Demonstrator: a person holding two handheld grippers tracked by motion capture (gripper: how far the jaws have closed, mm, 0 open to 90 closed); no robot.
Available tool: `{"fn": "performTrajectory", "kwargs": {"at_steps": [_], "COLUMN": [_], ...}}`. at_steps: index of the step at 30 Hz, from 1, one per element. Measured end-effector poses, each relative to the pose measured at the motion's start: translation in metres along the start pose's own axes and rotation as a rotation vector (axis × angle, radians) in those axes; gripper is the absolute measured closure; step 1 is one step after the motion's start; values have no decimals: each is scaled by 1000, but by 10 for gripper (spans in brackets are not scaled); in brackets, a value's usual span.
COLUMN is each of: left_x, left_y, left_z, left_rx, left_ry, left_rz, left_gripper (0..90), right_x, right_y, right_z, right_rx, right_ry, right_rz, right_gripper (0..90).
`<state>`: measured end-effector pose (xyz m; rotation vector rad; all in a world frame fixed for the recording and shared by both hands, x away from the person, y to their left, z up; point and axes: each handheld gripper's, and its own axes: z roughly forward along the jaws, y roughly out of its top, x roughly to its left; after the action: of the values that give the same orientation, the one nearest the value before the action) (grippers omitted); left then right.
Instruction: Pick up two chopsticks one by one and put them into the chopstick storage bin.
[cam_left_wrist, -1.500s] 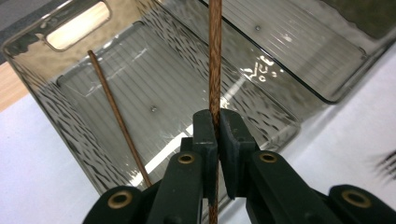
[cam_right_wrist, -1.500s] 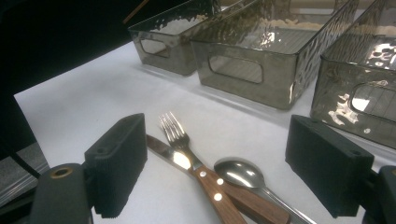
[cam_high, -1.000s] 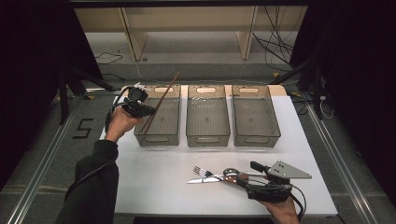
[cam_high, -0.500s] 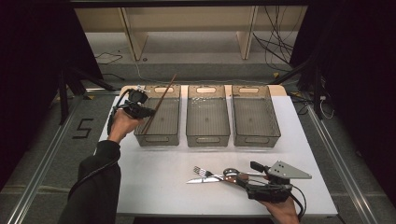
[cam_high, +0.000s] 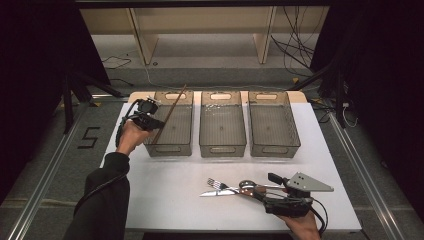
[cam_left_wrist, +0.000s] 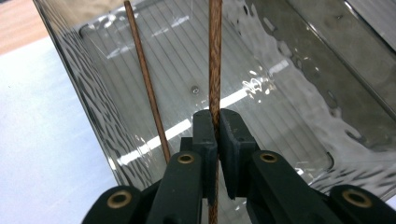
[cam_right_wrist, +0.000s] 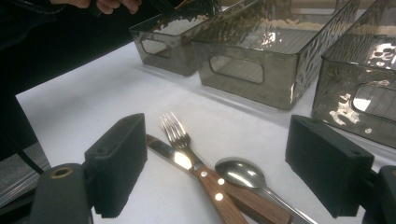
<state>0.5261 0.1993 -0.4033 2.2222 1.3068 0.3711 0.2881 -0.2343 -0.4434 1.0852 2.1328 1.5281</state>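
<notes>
A: What is held by the left gripper?

B: A thin brown wooden chopstick is pinched between fully closed fingers, slanted over the leftmost smoky clear plastic bin; a second chopstick leans inside the bin.

A: How is the step best done?

B: The stick should be lowered inside the bin's walls before it is released. The right gripper is wide open around a fork, knife and spoon on the white table, gripping nothing.
</notes>
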Motion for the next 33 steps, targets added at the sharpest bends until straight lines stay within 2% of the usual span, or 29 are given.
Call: {"fn": "performTrajectory", "kwargs": {"at_steps": [2,5,7,9,13,19,29,33], "left_x": [1,2,2,1,-4,-15,-28,-35], "left_y": [0,0,0,-1,-4,-11,-32,-45], "left_z": [1,1,-1,-4,-11,-21,-39,-41], "left_rx": [17,13,5,-20,-56,-93,-161,-199], "left_ry": [7,13,-7,-8,-47,-73,-118,-159], "left_rz": [-10,-42,-47,-71,-88,-77,-53,-39], "left_gripper": [846,825,741,655,535,382,278,251], "right_x": [0,0,0,0,0,0,0,0], "right_y": [0,0,0,0,0,0,0,1], "right_z": [0,0,0,0,0,-1,-1,0], "right_rx": [-1,-2,-2,-3,-3,-4,1,7], "right_ry": [0,0,1,1,1,0,0,2], "right_rz": [-1,0,2,1,1,3,1,2], "right_gripper": [214,214,214,214,214,214,214,214]}}
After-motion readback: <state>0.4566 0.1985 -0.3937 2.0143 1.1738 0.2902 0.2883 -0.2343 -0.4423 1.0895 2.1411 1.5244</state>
